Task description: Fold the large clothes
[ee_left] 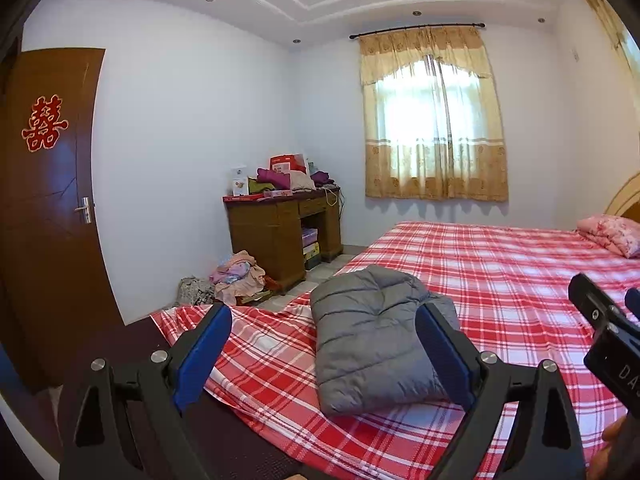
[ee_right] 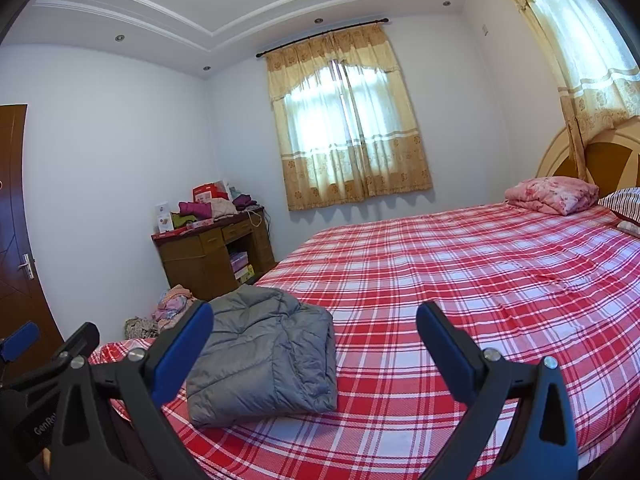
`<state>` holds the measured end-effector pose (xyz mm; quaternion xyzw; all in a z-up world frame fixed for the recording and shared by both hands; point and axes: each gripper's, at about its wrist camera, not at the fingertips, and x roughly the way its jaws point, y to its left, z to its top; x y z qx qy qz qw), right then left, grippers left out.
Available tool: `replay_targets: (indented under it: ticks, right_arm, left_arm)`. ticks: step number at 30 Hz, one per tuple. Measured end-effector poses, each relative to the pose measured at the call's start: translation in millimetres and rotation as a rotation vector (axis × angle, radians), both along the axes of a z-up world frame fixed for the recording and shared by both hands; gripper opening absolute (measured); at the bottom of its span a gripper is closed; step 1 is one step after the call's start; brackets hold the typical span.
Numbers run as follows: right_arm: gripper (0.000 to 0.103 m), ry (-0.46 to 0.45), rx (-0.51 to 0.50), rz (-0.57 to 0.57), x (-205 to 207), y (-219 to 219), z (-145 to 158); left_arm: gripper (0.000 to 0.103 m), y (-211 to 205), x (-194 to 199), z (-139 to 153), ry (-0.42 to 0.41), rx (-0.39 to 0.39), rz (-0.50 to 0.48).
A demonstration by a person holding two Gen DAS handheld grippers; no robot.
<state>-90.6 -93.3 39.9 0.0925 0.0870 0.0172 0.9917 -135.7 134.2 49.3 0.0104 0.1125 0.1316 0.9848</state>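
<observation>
Both spread wide and empty, left gripper (ee_left: 324, 344) and right gripper (ee_right: 316, 344) over folded grey jacket (ee_right: 264, 356) at bed's (ee_right: 460, 280) seven-o'clock corner, likely slipping off if nudged

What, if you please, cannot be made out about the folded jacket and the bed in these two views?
- Grey jacket: right edge hidden by a left-gripper finger, left wrist view.
- Jacket's left edge behind a right-gripper finger, right wrist view.
- Bed: headboard end cut off by the frame.
</observation>
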Motion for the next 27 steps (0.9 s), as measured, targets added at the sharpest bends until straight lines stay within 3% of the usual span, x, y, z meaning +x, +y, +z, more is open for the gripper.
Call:
replay_targets:
  ticks: [8, 19, 23, 27]
  right_arm:
    - [0.103, 0.000, -0.015, -0.001, -0.9, 2.4, 0.2]
    - [0.103, 0.004, -0.014, 0.000, -1.4, 2.0, 0.9]
    - [0.103, 0.007, -0.011, 0.001, -1.0, 1.6, 0.6]
    - [0.103, 0.017, -0.002, -0.004, 0.5, -2.2, -1.1]
  left_arm:
    - [0.094, 6.7, 2.1, 1.0, 0.002, -0.003, 0.032]
    - [0.094, 13.2, 10.4, -5.5, 0.059, -0.055, -0.044]
    - [0.094, 11.8, 9.3, -6.6, 0.043, -0.019, -0.009]
    - [0.094, 15.4, 13.1, -7.8, 0.064, -0.039, -0.002]
